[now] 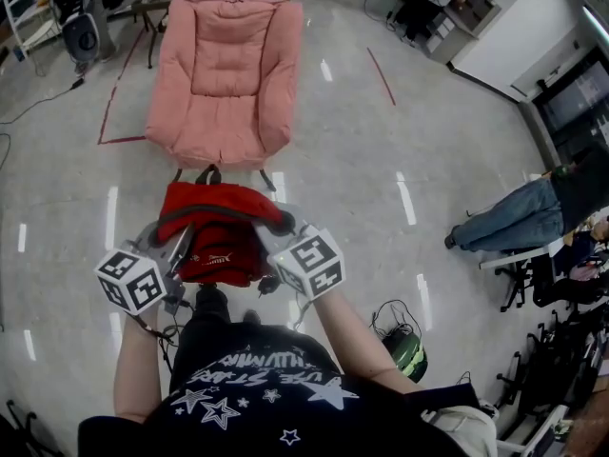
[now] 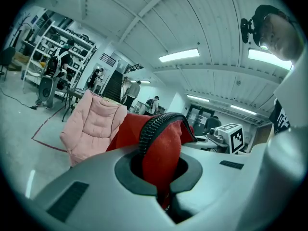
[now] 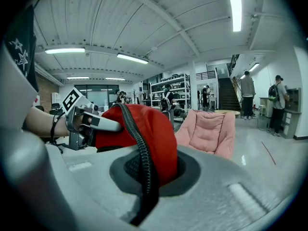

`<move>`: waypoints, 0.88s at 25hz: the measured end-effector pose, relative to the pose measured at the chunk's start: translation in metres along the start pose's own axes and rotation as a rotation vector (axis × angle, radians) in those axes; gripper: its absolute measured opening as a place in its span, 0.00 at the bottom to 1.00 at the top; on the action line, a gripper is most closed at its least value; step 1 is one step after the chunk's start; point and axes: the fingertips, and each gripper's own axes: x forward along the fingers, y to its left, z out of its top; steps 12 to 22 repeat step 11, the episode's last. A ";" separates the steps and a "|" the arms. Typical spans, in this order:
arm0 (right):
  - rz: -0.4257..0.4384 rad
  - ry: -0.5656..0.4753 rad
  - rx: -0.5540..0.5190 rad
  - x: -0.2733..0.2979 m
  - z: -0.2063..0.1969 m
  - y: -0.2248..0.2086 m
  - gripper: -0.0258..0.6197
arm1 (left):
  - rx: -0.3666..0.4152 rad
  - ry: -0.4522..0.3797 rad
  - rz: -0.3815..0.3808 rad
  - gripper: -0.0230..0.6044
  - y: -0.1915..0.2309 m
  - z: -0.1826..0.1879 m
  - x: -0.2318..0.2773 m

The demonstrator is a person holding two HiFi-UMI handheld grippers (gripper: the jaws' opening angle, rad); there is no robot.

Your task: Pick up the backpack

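A red fabric backpack is clamped by left gripper and right gripper (jaws closed on its zippered edge); a pink padded armchair is seen ahead.

Bright, even light falls from ceiling strip lights, which glare white between ten and two o'clock in both gripper views and leave pale streaks on the glossy floor, with only faint, soft shadows. Both gripper views are strongly fisheye with a cool cyan cast, black corners and a soft, unfocused foreground at six o'clock. The head view is sharp at centre and bows toward its edges.
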 end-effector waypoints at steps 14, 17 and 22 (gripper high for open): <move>-0.045 -0.030 -0.004 -0.036 -0.005 0.009 0.06 | 0.034 0.010 -0.012 0.05 -0.032 -0.017 -0.012; -0.045 -0.030 -0.004 -0.036 -0.005 0.009 0.06 | 0.034 0.010 -0.012 0.05 -0.032 -0.017 -0.012; -0.045 -0.030 -0.004 -0.036 -0.005 0.009 0.06 | 0.034 0.010 -0.012 0.05 -0.032 -0.017 -0.012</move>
